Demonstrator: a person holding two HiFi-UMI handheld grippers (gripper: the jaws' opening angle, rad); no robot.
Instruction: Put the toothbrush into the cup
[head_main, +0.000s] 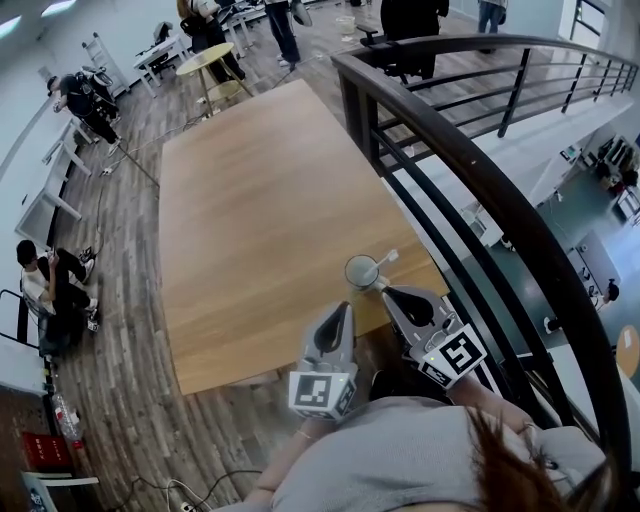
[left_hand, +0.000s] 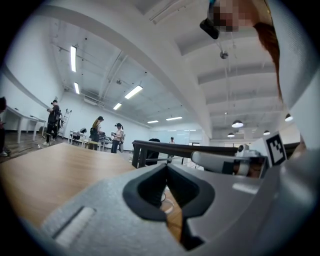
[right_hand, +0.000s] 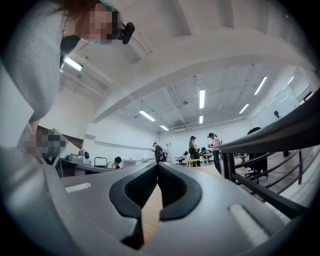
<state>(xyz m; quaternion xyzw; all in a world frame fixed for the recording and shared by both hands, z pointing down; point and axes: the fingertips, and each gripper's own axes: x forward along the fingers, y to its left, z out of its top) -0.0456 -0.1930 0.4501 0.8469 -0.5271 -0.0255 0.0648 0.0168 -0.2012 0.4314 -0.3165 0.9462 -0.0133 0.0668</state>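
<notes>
Wooden table (head_main: 250, 220), near right edge: pale round cup (head_main: 360, 272), white toothbrush (head_main: 387, 257) apparently inside, leaning rightward over rim | right gripper (head_main: 386, 291) nearer, just beside cup, jaws together, empty | left gripper (head_main: 344, 306) jaws together, empty

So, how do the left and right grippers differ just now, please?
The right gripper ends beside the cup; the left gripper stops short of it. In the head view the right gripper slants sharply leftward; the left gripper points almost straight up. Both are shut and empty.
</notes>
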